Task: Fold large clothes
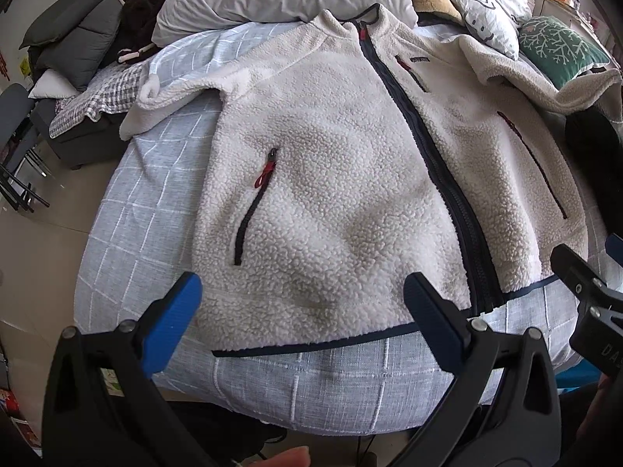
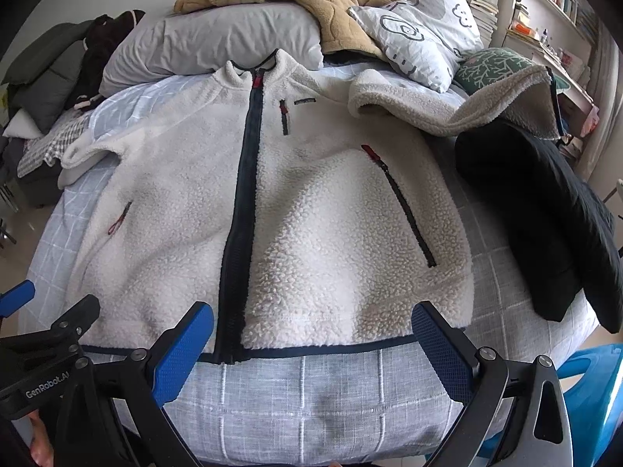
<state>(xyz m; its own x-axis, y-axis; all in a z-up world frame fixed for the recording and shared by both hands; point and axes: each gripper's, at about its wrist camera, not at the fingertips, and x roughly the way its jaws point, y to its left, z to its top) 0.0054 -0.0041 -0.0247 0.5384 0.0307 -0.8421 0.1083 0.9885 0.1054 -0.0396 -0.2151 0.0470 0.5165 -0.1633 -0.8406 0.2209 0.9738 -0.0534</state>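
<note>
Both tools (image 1: 301,303) (image 2: 313,334) gape above fleece jacket (image 2: 319,210) hem, bed (image 2: 303,401) edge bare.

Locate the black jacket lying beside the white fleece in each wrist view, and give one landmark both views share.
Left wrist: the black jacket shows only as a dark sliver at the right edge, beyond the fleece's far sleeve.
Right wrist: the black jacket lies in plain sight on the right side of the bed, beside the white fleece.
Shared landmark: the fleece's dark front zipper.
</note>
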